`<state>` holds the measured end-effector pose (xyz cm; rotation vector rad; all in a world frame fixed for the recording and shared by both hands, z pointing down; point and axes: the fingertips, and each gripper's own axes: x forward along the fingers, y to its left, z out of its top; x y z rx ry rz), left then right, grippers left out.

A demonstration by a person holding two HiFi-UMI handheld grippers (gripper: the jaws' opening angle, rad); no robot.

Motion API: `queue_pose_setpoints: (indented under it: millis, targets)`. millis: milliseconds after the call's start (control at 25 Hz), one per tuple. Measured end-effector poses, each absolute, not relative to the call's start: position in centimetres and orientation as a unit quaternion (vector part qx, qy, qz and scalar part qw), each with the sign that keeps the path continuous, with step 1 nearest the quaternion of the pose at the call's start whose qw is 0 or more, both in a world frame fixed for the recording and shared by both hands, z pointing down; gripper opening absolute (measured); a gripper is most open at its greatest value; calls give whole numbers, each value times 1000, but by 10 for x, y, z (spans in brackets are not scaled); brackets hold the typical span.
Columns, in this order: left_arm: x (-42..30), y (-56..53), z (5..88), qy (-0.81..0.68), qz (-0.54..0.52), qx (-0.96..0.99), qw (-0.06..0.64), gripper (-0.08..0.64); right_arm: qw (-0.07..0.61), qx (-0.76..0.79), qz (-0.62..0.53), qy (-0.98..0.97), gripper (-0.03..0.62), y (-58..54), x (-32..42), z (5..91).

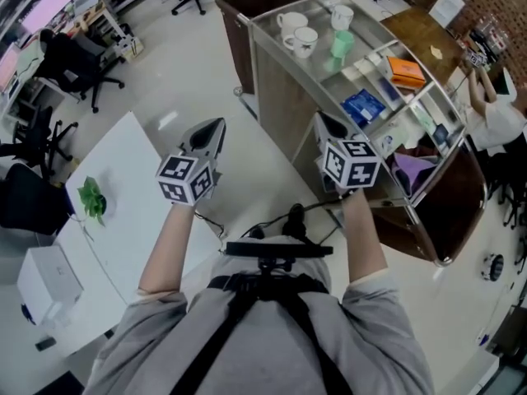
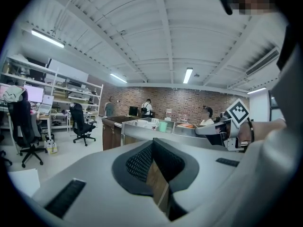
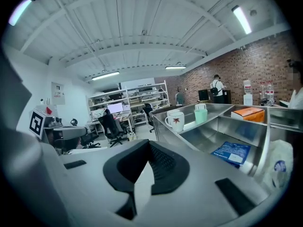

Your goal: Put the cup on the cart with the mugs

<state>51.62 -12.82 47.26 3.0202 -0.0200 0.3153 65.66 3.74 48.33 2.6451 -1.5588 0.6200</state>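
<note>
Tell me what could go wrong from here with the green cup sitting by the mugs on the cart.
1. The green cup stands close beside the white mugs on the cart, so reaching in could tip one over.
2. The left gripper and right gripper are both shut and empty; pushing in like that would likely shove the cup rather than grasp it.
3. The right gripper hangs near the cart's side and might bump it.

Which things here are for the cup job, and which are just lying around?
For the job:
green cup
white mugs
metal cart

Just lying about:
orange box
blue packet
leafy green thing on the white table
white box
office chair
</note>
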Motion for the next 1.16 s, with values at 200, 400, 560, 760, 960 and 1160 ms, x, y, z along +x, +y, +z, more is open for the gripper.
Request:
queue_pose_setpoints:
  millis: [200, 400, 560, 760, 960, 1160]
  targets:
    - [499, -123, 475, -9, 100, 993, 59, 2, 7, 852, 195, -485, 5, 52, 647, 484]
    - [490, -123, 479, -11, 103, 993, 62, 2, 4, 855, 200, -479, 5, 55, 640, 488]
    - [483, -121, 483, -14, 107, 992, 62, 2, -1, 855, 205, -477, 5, 61, 635, 494]
    - [479, -120, 491, -12, 112, 992, 57, 2, -7, 856, 206, -475, 5, 61, 631, 502]
    - [471, -122, 504, -13, 119, 991, 62, 2, -8, 854, 214, -474, 5, 60, 623, 514]
    - [462, -124, 498, -10, 115, 991, 64, 2, -6, 855, 217, -470, 5, 60, 609, 511]
